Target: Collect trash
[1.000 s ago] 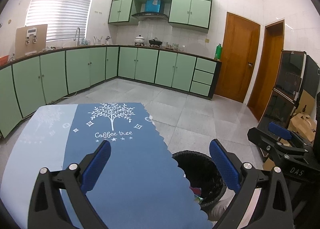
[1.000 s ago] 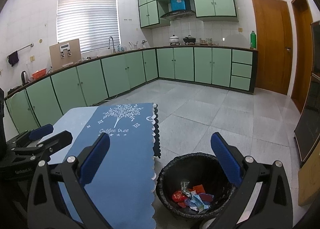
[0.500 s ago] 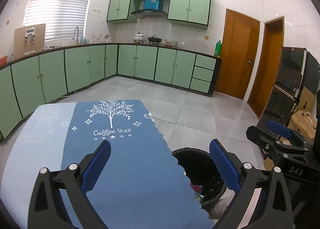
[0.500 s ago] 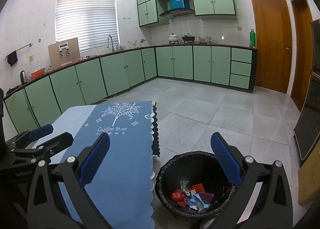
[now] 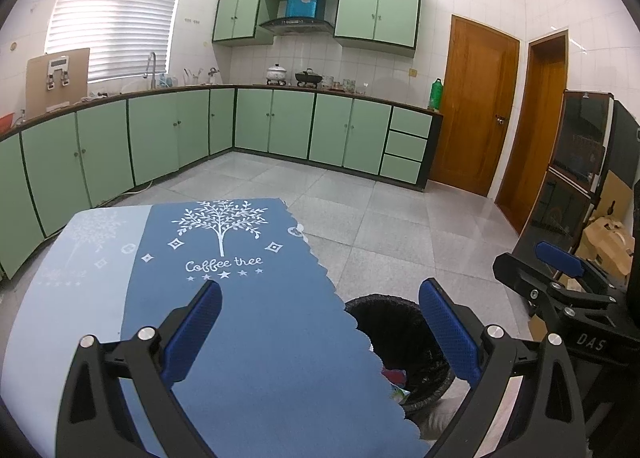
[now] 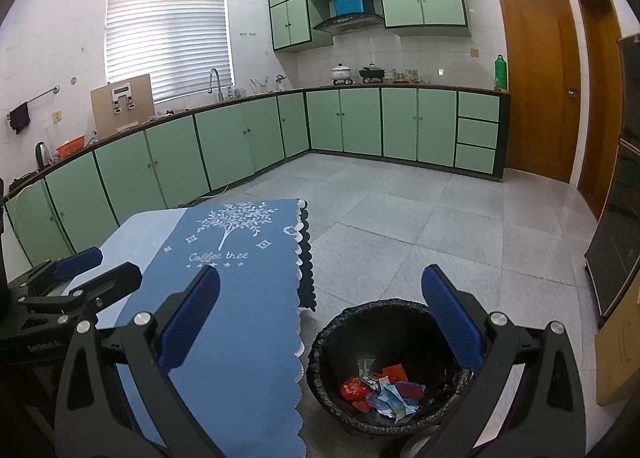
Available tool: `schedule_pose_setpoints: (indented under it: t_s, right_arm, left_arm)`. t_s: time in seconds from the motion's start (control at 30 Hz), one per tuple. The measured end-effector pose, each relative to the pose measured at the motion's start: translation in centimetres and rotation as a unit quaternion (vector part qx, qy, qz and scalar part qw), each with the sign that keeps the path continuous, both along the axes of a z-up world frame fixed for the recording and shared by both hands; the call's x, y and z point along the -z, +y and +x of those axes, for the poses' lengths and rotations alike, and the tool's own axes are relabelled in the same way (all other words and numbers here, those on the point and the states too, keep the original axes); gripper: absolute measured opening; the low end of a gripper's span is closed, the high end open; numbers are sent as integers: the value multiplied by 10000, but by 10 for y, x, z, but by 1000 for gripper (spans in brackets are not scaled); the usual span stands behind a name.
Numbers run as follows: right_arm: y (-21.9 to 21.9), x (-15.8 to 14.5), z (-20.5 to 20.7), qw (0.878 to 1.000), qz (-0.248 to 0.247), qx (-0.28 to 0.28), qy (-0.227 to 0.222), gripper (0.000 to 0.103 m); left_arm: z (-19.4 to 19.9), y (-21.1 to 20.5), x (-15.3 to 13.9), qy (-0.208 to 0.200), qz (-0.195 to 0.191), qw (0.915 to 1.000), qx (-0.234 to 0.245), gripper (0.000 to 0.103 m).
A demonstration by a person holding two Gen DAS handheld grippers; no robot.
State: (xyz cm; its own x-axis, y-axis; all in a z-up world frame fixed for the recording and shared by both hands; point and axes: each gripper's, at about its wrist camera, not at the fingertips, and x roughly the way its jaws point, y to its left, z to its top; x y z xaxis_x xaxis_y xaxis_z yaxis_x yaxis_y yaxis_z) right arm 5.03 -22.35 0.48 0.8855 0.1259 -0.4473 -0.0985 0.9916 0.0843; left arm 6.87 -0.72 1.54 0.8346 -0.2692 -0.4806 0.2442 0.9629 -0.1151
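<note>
Left tongs (image 5: 320, 322): jaws spread wide, nothing between them. Each finger is a black angular plastic frame with silver bolt heads; the pads (image 5: 192, 332) are blue, with a fine dimpled, rubbery texture. Right tongs (image 6: 320, 312): same build, jaws equally wide and empty.

Under the left tongs lies a tablecloth (image 5: 248, 338), smooth matte blue, with a scalloped white-trimmed edge running diagonally between the fingers. A white tree print and the words "Coffee tree" sit just beyond the fingertips. A paler blue strip with a faint repeat of the print borders it on the left.

Below and between the right tongs' fingers stands the bin (image 6: 384, 366), round and black, lined with a crinkled glossy black bag folded over the rim. It is on the floor just beside the cloth's hanging scalloped edge. In the left view the bin shows just inside the right finger, partly hidden by the cloth.

The trash (image 6: 384, 390) lies at the bottom of the bin: crumpled wrappers, red, orange, light blue and purple, and one pale greenish piece. Exact items cannot be told.

Each tongs shows in the other's view: the right at the left camera's right edge, the left at the right camera's left edge.

Beyond: floor (image 6: 420, 230) of large grey glossy square tiles; flat mint-green cabinets (image 6: 224, 146) with dark trim along two walls; wooden door (image 6: 536, 86) at far right.
</note>
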Motion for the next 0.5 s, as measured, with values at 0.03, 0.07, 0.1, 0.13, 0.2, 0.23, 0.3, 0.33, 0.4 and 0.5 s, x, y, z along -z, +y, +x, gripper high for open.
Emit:
schedule_pose_setpoints:
  t_s: [0.03,0.07,0.1,0.13,0.2,0.23,0.3,0.33,0.4,0.5]
  right_arm:
    - [0,0,0,10000,5,7,7,98]
    - [0,1,0,10000,11,15,10,98]
    - [0,1,-1,10000,14,19,15,98]
    - [-1,2,0,10000,19,20,26,98]
    - [-1,2,0,10000,15,19,38,98]
    - [-1,2,1,10000,14,20,42,98]
    - [-1,3,2,10000,19,20,54,98]
    - [-1,3,2,10000,21,23,62,98]
    - [0,4,3,10000,19,26,73,98]
    - [1,4,4,10000,17,30,70,98]
  left_arm:
    - [1,0,1,10,6,10000,4,97]
    - [1,-1,1,17,11,10000,5,97]
    - [2,-1,2,25,14,10000,6,97]
    - [2,-1,2,32,16,10000,2,97]
    - [3,-2,3,47,23,10000,-10,97]
    - [4,-1,3,52,25,10000,-12,97]
    - [5,-1,4,64,22,10000,-19,97]
    - [5,-1,4,69,22,10000,-17,97]
    - [5,-2,4,77,28,10000,-14,97]
    - [5,-4,4,79,46,10000,-10,97]
